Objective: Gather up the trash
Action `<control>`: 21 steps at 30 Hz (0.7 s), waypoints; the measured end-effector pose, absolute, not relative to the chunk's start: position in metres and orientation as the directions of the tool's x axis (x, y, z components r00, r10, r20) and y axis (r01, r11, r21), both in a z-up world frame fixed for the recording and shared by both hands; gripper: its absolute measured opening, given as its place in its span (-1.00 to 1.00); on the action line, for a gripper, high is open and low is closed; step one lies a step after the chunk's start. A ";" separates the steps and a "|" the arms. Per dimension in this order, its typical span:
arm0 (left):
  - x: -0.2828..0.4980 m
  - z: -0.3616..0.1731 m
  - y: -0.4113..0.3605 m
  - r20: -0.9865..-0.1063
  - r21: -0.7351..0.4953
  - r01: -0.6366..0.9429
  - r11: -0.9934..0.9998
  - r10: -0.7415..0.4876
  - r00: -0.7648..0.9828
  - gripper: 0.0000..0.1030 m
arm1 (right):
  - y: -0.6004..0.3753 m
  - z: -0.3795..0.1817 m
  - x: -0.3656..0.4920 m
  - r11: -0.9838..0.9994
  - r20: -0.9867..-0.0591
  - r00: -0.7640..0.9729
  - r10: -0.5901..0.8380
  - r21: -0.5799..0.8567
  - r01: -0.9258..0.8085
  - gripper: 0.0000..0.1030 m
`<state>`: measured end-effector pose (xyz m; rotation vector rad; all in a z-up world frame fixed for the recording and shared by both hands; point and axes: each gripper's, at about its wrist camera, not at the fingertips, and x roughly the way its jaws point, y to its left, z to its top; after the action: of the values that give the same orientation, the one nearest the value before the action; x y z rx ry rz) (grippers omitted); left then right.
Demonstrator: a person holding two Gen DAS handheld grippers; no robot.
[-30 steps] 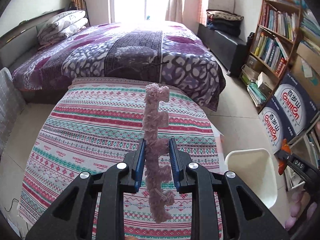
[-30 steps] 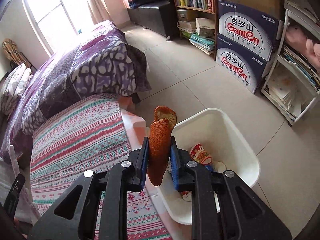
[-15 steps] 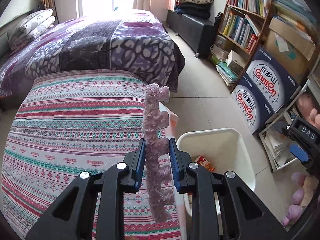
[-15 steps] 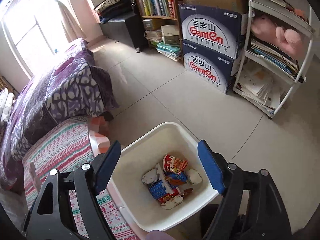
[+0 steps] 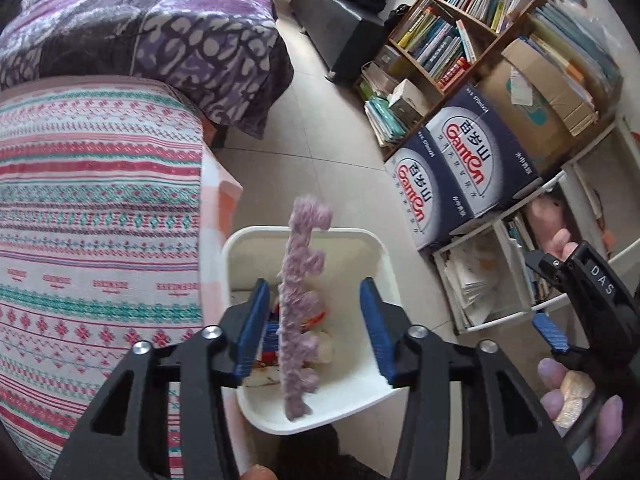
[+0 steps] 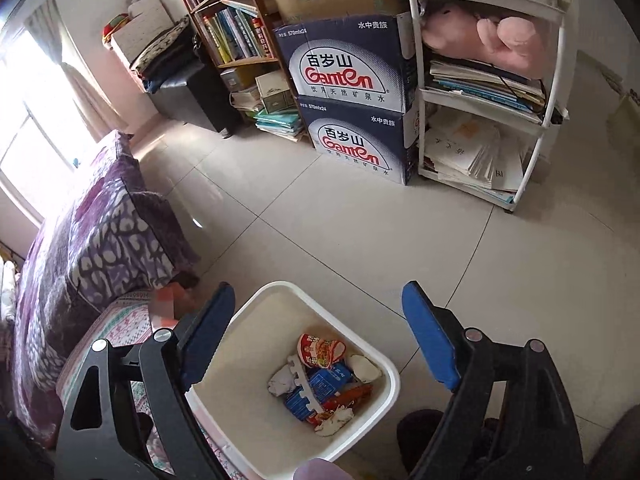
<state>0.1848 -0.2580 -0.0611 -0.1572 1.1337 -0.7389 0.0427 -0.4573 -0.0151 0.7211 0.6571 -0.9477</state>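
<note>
- your left gripper sits right above the white trash bin, tilted down into it, which is where you want it for a drop.
- its jaws have just been opening, and they now stand apart with a clear gap on both sides of the pink fuzzy strip; the pads no longer press on it.
- the strip is upright between the blue pads, blurred, its lower end over the inside of the bin, so it looks to be falling free. whether it still brushes the left pad you cannot tell from this view.
- your right gripper is spread wide with nothing between its fingers; its jaws have just been opening too. it points down at the same white trash bin, looking past its rim.
- inside the bin lie a red snack wrapper, a blue packet, crumpled white paper and an orange-brown piece among them.
- the bin stands on the tile floor just beside the edge of the striped bedcover, close enough that you only have to swing over from the bed to drop things.
- judging by this, both drops are as good as done. your next move is probably back to the bed for more, lifting the left gripper clear once the strip has fallen.
- the risk is small: a fuzzy strip may cling to a ridged pad.
</note>
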 end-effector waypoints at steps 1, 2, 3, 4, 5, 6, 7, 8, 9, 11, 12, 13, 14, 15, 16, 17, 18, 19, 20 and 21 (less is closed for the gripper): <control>0.186 -0.061 -0.256 -0.755 -0.495 0.445 0.746 -0.623 0.204 0.06 | -0.457 -0.013 0.041 0.395 -0.754 0.426 -0.500 0.239 0.887 0.62; 0.187 -0.059 -0.253 -0.746 -0.514 0.438 0.738 -0.637 0.197 0.08 | -0.454 -0.013 0.041 0.400 -0.746 0.422 -0.515 0.226 0.888 0.64; 0.189 -0.057 -0.250 -0.740 -0.524 0.428 0.736 -0.643 0.199 0.13 | -0.450 -0.013 0.043 0.400 -0.744 0.420 -0.520 0.222 0.889 0.64; 0.191 -0.055 -0.245 -0.738 -0.526 0.417 0.741 -0.642 0.209 0.17 | -0.447 -0.012 0.044 0.410 -0.734 0.422 -0.531 0.213 0.887 0.65; 0.193 -0.052 -0.238 -0.738 -0.522 0.406 0.750 -0.636 0.226 0.28 | -0.446 -0.011 0.045 0.411 -0.732 0.423 -0.534 0.212 0.886 0.65; 0.195 -0.049 -0.232 -0.742 -0.510 0.396 0.764 -0.623 0.248 0.35 | -0.443 -0.010 0.045 0.420 -0.726 0.427 -0.539 0.208 0.883 0.65; 0.197 -0.046 -0.224 -0.750 -0.485 0.385 0.785 -0.600 0.279 0.37 | -0.436 -0.008 0.049 0.441 -0.713 0.437 -0.549 0.198 0.875 0.66; 0.199 -0.042 -0.217 -0.759 -0.453 0.374 0.810 -0.570 0.315 0.41 | -0.434 -0.007 0.049 0.449 -0.705 0.442 -0.554 0.193 0.872 0.68; 0.202 -0.038 -0.210 -0.765 -0.418 0.359 0.835 -0.536 0.357 0.47 | -0.426 -0.005 0.052 0.467 -0.692 0.451 -0.563 0.184 0.865 0.72; 0.203 -0.026 -0.193 -0.761 -0.328 0.319 0.889 -0.449 0.468 0.58 | -0.414 -0.001 0.057 0.501 -0.670 0.473 -0.571 0.172 0.848 0.77; 0.203 -0.020 -0.186 -0.752 -0.281 0.302 0.911 -0.404 0.521 0.65 | -0.409 0.000 0.060 0.515 -0.663 0.482 -0.573 0.167 0.841 0.81; 0.201 -0.014 -0.179 -0.736 -0.227 0.288 0.930 -0.357 0.575 0.69 | -0.401 0.002 0.062 0.535 -0.652 0.494 -0.575 0.157 0.830 0.84; 0.200 -0.008 -0.173 -0.718 -0.178 0.277 0.944 -0.318 0.619 0.76 | -0.386 0.005 0.066 0.569 -0.631 0.510 -0.584 0.130 0.812 0.86; 0.198 -0.001 -0.167 -0.695 -0.128 0.265 0.956 -0.277 0.663 0.80 | -0.378 0.006 0.069 0.589 -0.621 0.517 -0.588 0.110 0.801 0.86; 0.195 0.004 -0.162 -0.672 -0.084 0.251 0.964 -0.241 0.701 0.81 | -0.374 0.006 0.071 0.594 -0.619 0.518 -0.590 0.102 0.798 0.86; 0.192 0.009 -0.157 -0.647 -0.041 0.231 0.972 -0.202 0.735 0.85 | -0.363 0.007 0.076 0.612 -0.611 0.522 -0.595 0.077 0.787 0.86; 0.190 0.013 -0.151 -0.623 -0.004 0.202 0.979 -0.161 0.766 0.87 | -0.357 0.009 0.080 0.621 -0.607 0.524 -0.598 0.063 0.781 0.86; 0.187 0.016 -0.143 -0.601 0.019 0.173 0.985 -0.127 0.789 0.87 | -0.348 0.010 0.084 0.634 -0.597 0.528 -0.605 0.041 0.773 0.86; 0.186 0.018 -0.135 -0.584 0.032 0.143 0.989 -0.097 0.806 0.87 | -0.338 0.011 0.088 0.640 -0.584 0.532 -0.613 0.028 0.768 0.86; 0.185 0.020 -0.127 -0.570 0.040 0.115 0.993 -0.072 0.818 0.87 | -0.332 0.012 0.090 0.646 -0.574 0.538 -0.617 0.022 0.763 0.86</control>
<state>0.1847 -0.1271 0.0201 0.0733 0.6041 -0.0992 0.0896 -0.3318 0.0124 0.2850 0.5630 -0.8343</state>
